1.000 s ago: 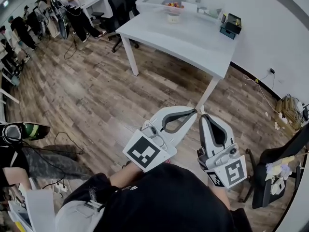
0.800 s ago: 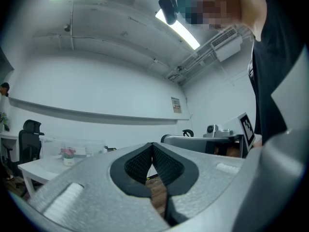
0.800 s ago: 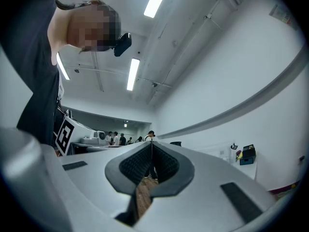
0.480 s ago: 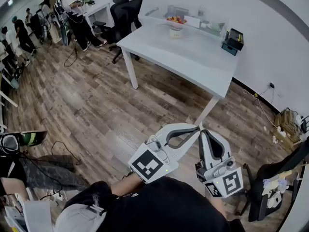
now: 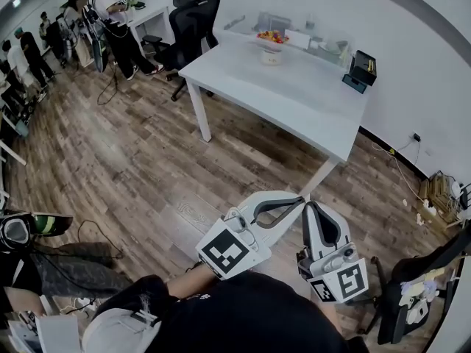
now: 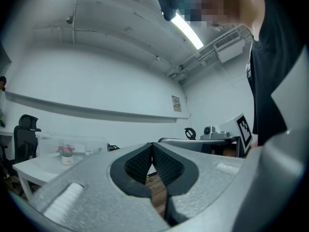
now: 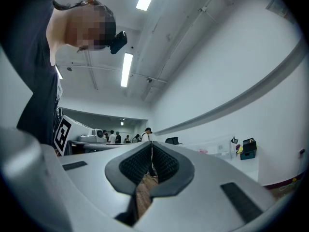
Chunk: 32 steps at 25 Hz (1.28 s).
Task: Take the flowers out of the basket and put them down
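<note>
Standing on the wooden floor (image 5: 132, 153), well short of the white counter (image 5: 294, 94), the person holds both tools low in front of the body. The left hand-held gripper (image 5: 301, 198) is closed, its ribbed pads pressed together with nothing between them. The right hand-held gripper (image 5: 309, 206), just beside it, is closed and empty too. Their tips lie close together and point toward the counter's near corner.

The flowers (image 5: 270, 36), pink and orange, stand in their small pale basket (image 5: 271, 56) on the far side of the counter, well apart from both grippers. Behind them, along the wall, sits a clear plastic box (image 5: 250, 23). A dark box with a teal base (image 5: 360, 70) stands at the counter's right end. Black office chairs (image 5: 193, 9) stand by the counter's left end, and several people (image 5: 110, 9) are gathered off at the far left of the room.
</note>
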Tool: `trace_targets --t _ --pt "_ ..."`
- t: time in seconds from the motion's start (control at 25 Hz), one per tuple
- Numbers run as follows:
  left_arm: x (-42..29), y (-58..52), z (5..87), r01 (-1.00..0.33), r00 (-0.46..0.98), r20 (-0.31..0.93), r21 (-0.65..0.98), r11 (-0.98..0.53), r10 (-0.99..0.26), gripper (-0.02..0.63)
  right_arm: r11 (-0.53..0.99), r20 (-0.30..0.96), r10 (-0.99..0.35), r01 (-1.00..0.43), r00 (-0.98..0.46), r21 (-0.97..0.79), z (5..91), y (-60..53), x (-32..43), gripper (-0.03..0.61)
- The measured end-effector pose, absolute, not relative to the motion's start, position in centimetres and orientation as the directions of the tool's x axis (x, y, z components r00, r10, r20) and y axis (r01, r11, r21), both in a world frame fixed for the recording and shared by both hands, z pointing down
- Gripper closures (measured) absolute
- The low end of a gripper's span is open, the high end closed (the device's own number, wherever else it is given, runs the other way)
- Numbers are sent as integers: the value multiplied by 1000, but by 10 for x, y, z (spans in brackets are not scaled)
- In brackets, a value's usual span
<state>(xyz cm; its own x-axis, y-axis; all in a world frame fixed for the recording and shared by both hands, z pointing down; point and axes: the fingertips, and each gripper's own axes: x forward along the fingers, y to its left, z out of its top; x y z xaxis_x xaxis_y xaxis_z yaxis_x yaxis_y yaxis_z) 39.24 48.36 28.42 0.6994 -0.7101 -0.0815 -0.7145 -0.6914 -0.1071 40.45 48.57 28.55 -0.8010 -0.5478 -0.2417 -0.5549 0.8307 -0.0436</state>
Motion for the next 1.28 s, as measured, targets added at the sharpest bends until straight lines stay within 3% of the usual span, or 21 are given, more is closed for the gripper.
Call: trace_targets --t 0.32,1.28 --pt "373 465 284 -693 719 -56 -137 -708 -693 607 805 -276 -583 -589 -764 -70 282 462 391 566" --pt "337 418 285 -711 703 -97 -67 -700 -705 607 793 -226 -603 -606 -765 -65 286 422 363 566"
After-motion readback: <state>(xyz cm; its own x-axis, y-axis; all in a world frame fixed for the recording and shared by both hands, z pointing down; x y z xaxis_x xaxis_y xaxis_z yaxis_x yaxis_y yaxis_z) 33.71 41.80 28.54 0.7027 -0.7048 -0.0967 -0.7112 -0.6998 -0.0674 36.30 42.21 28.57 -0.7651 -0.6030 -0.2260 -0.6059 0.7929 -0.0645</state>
